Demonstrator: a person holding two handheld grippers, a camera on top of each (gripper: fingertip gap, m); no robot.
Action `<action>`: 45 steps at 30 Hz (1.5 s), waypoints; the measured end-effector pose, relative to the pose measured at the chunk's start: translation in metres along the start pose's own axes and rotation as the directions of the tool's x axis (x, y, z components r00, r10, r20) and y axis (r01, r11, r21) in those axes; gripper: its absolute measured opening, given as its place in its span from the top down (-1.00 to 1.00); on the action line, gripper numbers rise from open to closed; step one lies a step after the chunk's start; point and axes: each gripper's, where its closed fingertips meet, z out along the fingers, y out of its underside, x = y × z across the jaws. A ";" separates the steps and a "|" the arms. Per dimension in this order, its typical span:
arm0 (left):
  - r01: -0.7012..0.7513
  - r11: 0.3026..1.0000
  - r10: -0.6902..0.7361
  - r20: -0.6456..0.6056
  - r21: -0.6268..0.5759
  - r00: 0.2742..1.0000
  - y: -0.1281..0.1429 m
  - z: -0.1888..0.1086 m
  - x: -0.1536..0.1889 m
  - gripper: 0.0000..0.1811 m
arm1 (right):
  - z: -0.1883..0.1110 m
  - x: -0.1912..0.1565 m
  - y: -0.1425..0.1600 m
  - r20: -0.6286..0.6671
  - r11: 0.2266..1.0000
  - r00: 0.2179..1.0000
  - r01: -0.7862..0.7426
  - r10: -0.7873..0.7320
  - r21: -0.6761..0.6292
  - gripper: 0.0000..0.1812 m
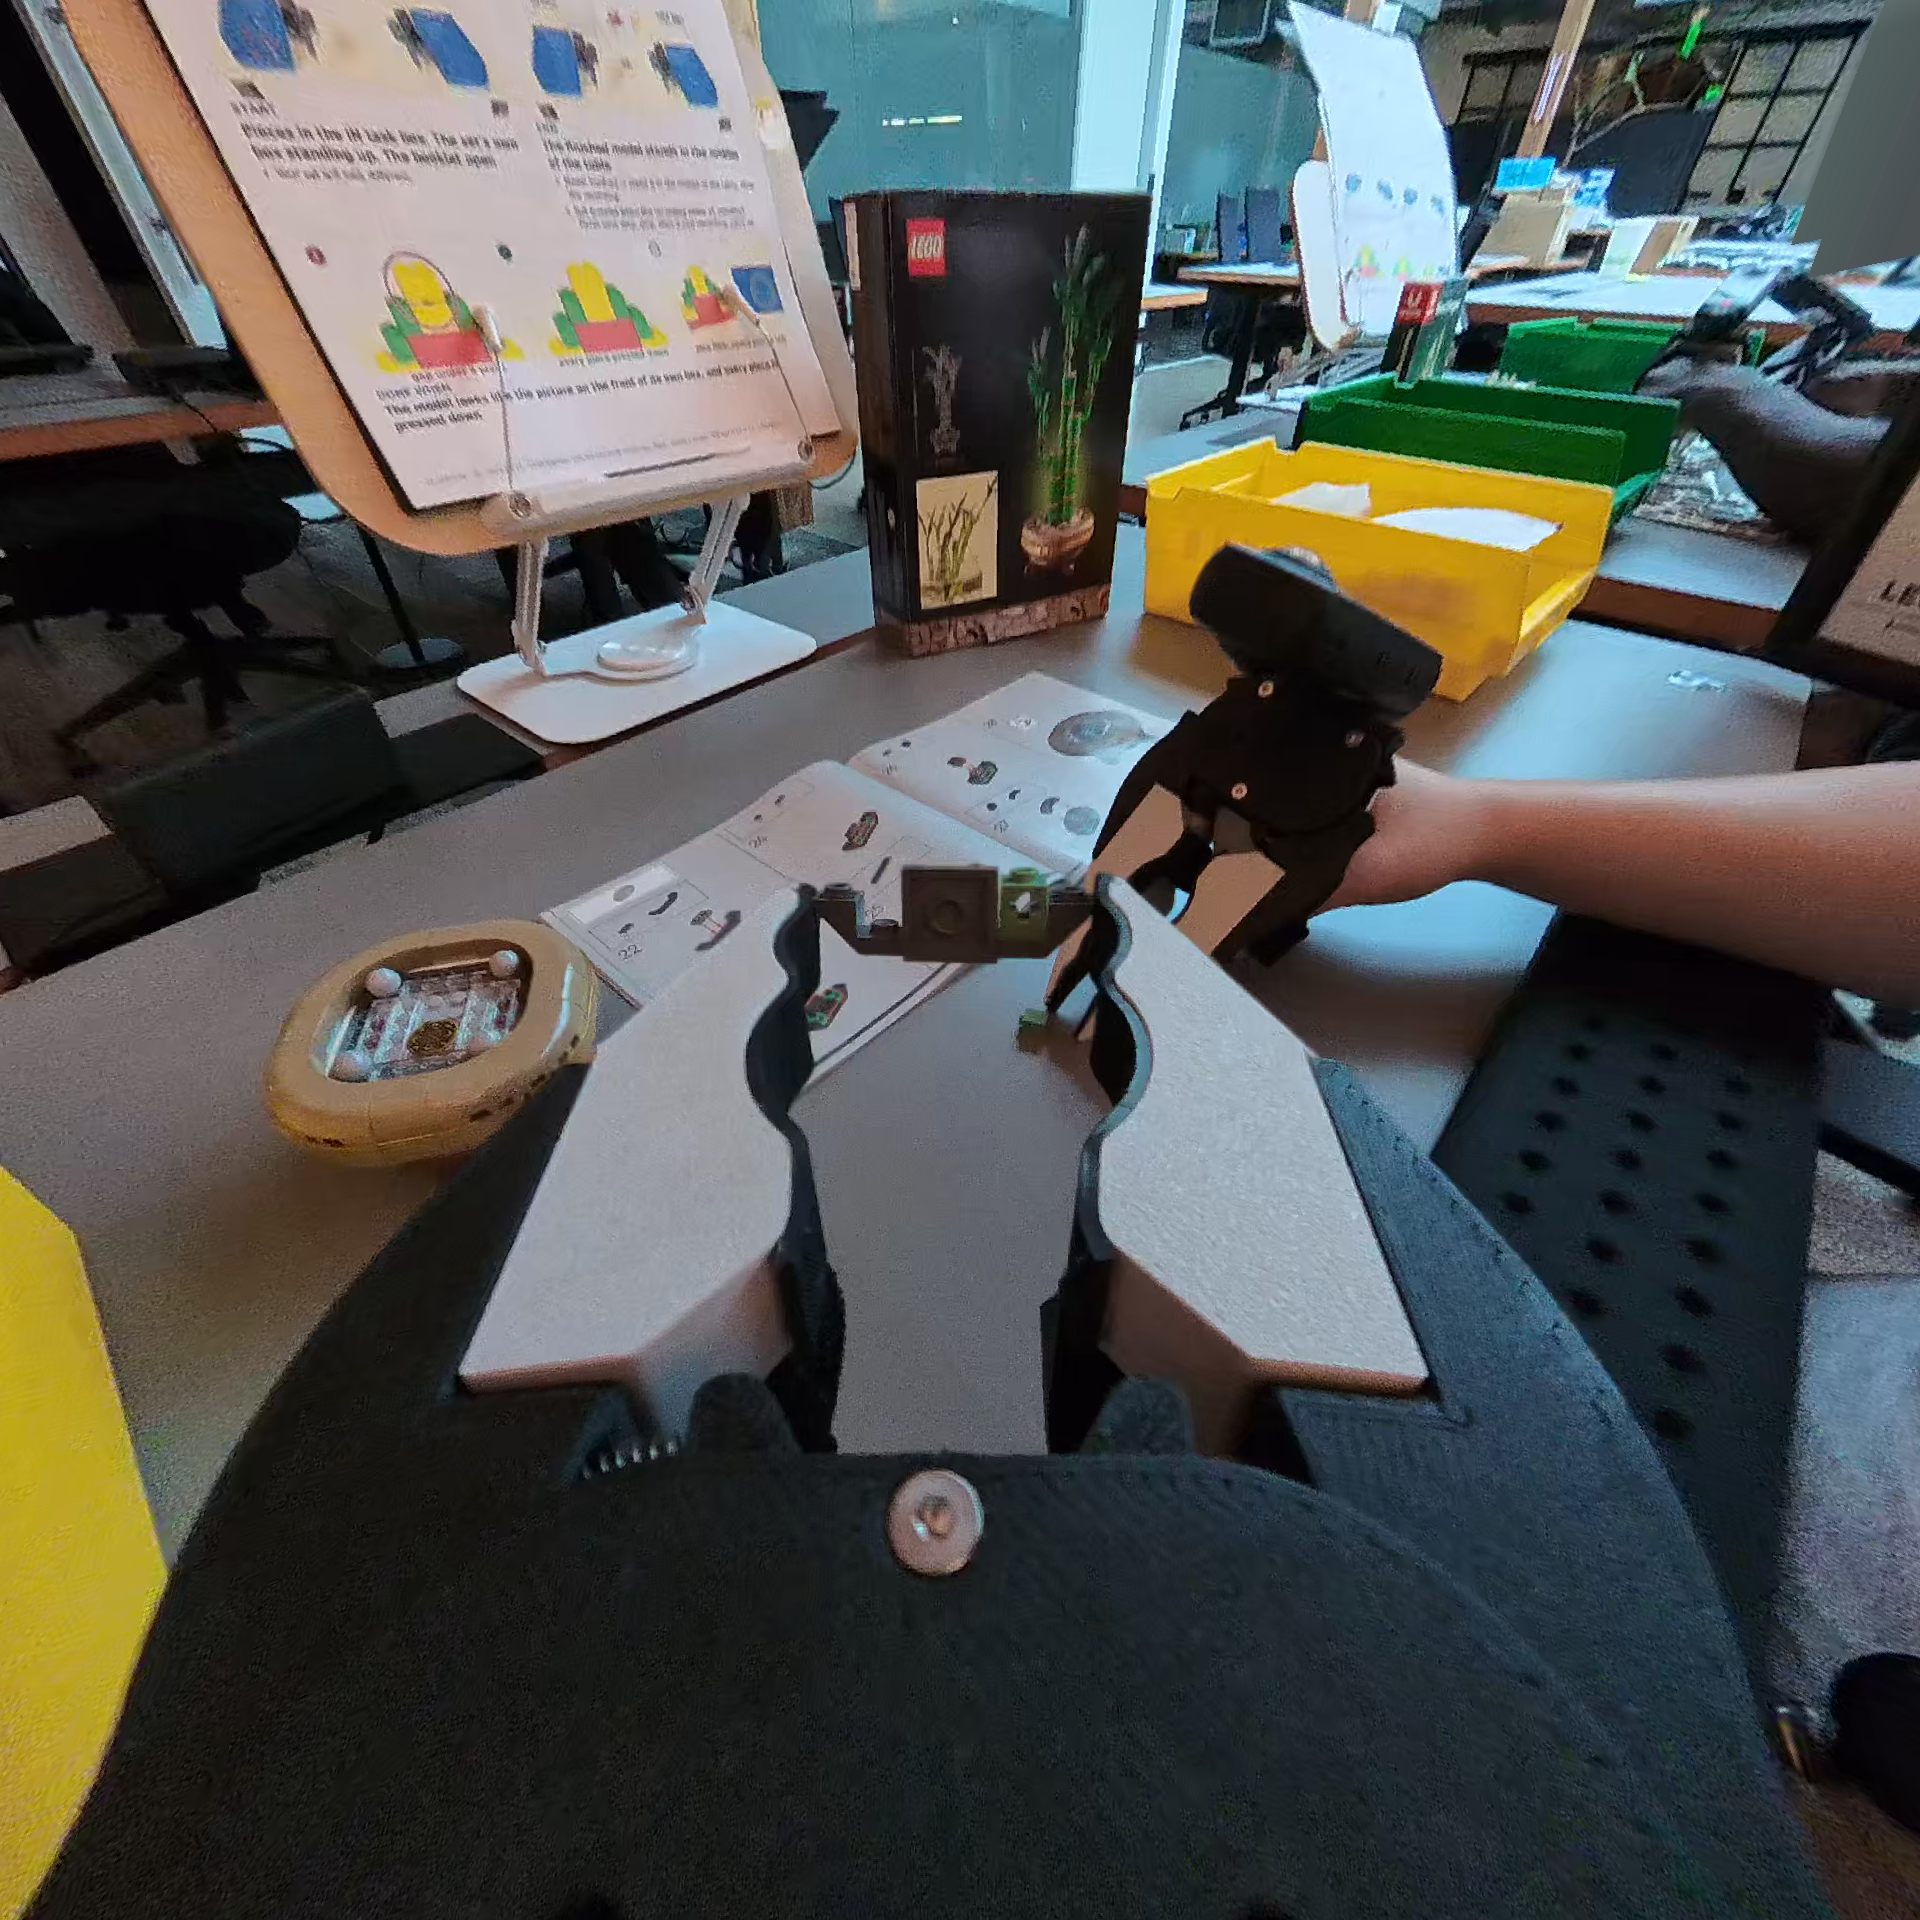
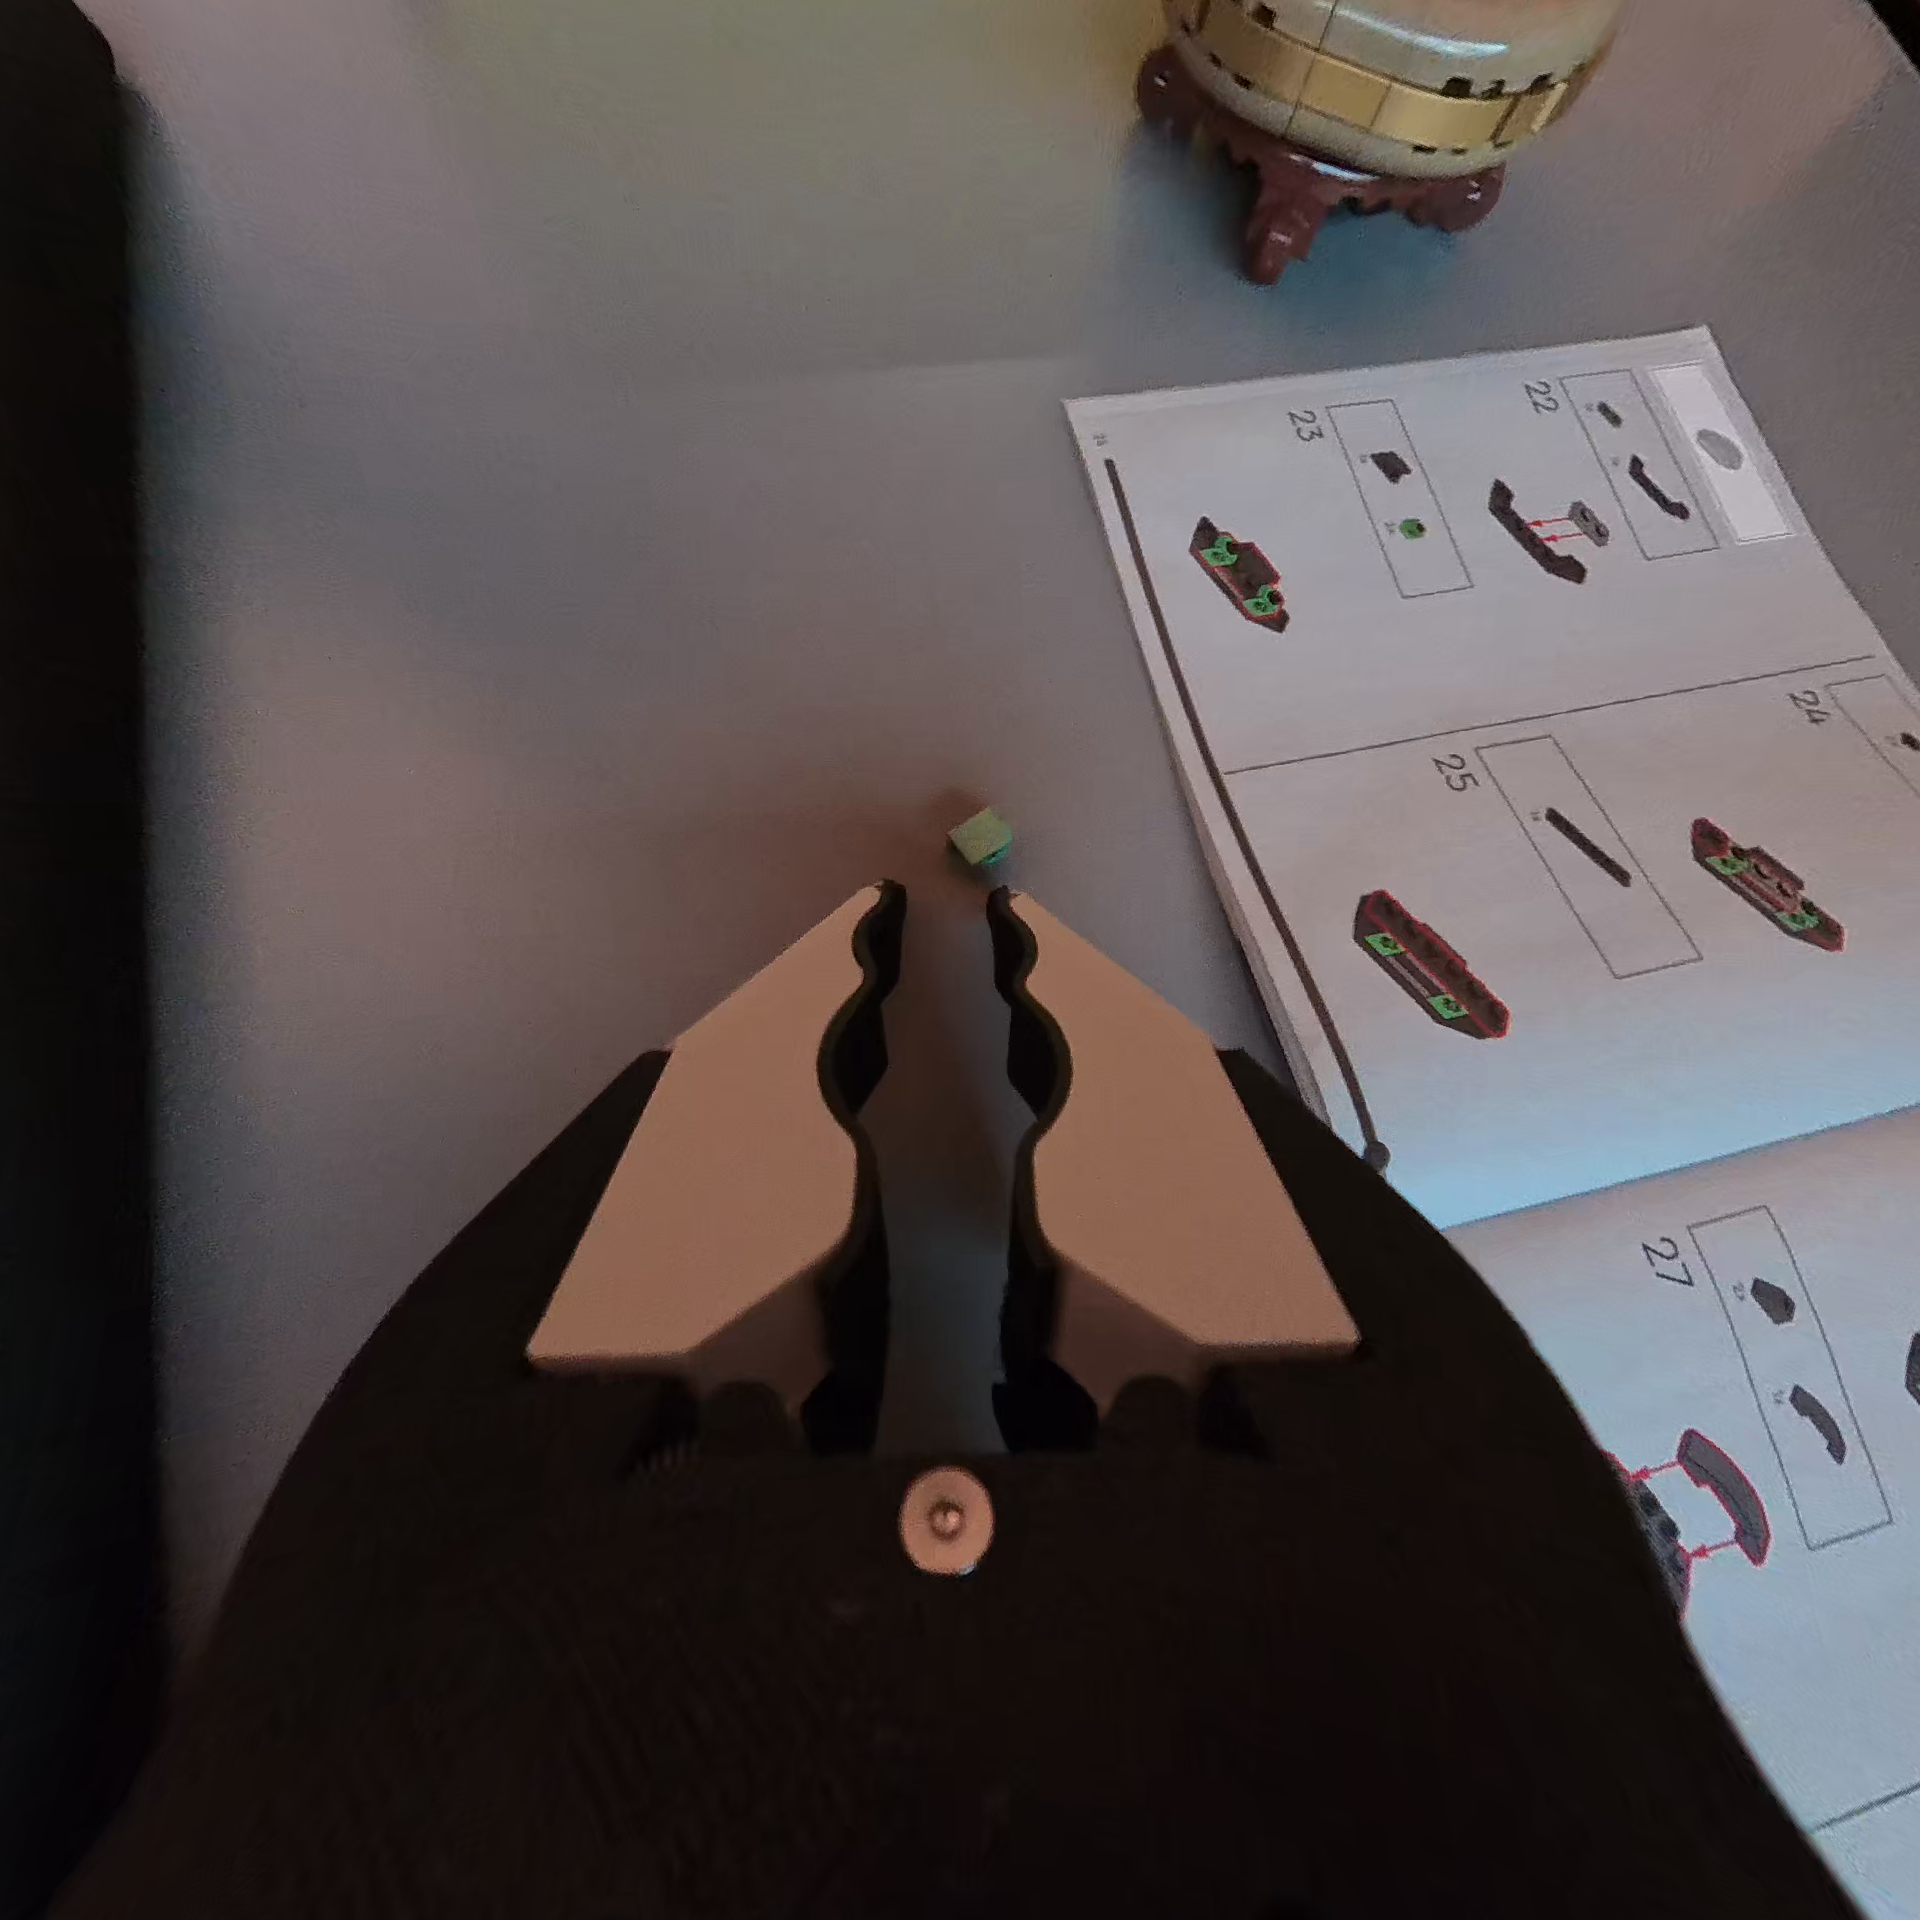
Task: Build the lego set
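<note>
Gripping a dark brick assembly (image 1: 951, 914) with one green brick at its right end, the left gripper (image 1: 951, 920) holds it crosswise between its fingertips, raised above the grey table (image 1: 208, 997). Right gripper (image 2: 945, 891): jaws narrowly parted, empty, tips low over the table; small green brick (image 2: 980, 837) lies just beyond them, apart from them. Open instruction booklet (image 2: 1507, 727) beside it. Tan pot model (image 1: 431, 1039) on the left. Farther back: set box (image 1: 997, 416) upright, document stand (image 1: 499, 260), yellow bin (image 1: 1371, 566), green bin (image 1: 1486, 426).
</note>
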 end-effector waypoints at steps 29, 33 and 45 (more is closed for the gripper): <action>0.209 0.975 -0.203 -0.703 -0.079 0.682 0.029 -0.017 0.095 0.45 | -0.076 -0.113 -0.132 -0.085 0.685 0.810 0.542 -0.581 0.487 0.52; 0.253 0.960 -0.257 -0.740 -0.121 0.621 0.027 -0.019 0.105 0.44 | -0.067 -0.135 -0.142 -0.070 0.600 0.715 0.632 -0.695 0.491 0.53; 0.293 0.944 -0.294 -0.787 -0.151 0.542 0.026 -0.024 0.109 0.45 | -0.057 -0.133 -0.144 -0.228 0.517 0.639 0.745 -0.735 0.422 0.73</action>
